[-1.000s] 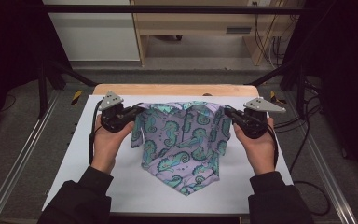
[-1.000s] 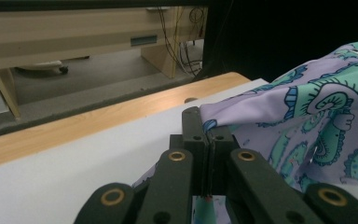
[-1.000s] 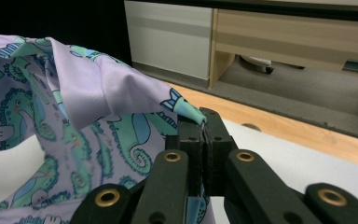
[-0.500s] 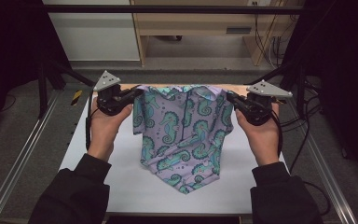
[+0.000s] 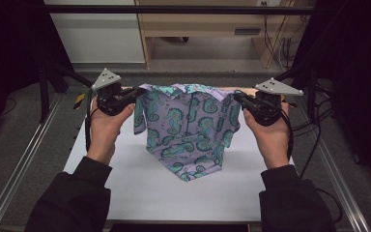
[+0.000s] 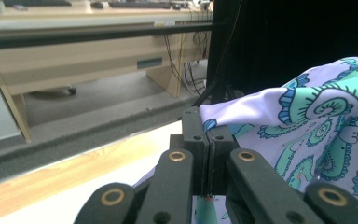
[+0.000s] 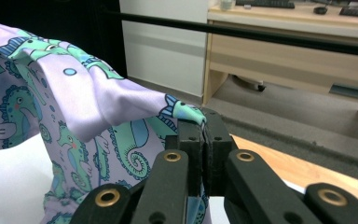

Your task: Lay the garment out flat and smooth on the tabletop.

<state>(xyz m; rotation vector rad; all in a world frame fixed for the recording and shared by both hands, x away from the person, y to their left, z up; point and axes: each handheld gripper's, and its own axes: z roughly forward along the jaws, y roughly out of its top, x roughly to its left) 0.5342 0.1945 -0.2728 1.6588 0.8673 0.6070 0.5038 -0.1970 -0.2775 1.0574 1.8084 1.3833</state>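
Shirt [image 5: 188, 125] lifted by shoulders, hem resting on tabletop [image 5: 140, 188]. Left gripper [image 5: 136, 93], right gripper [image 5: 237, 96]: fingers pinching cloth. Laying flat, folding left.

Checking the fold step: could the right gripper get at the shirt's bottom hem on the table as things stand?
Probably not yet. The right gripper is shut on a top corner of the shirt, which hangs between it and the left gripper. The hem rests on the table, with nothing blocking it.

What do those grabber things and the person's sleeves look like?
Both the left gripper and the right gripper are black, each topped by a grey three-cornered plate with a black cable trailing off. Their jaw arms carry brass-coloured rivets. The sleeves are dark.
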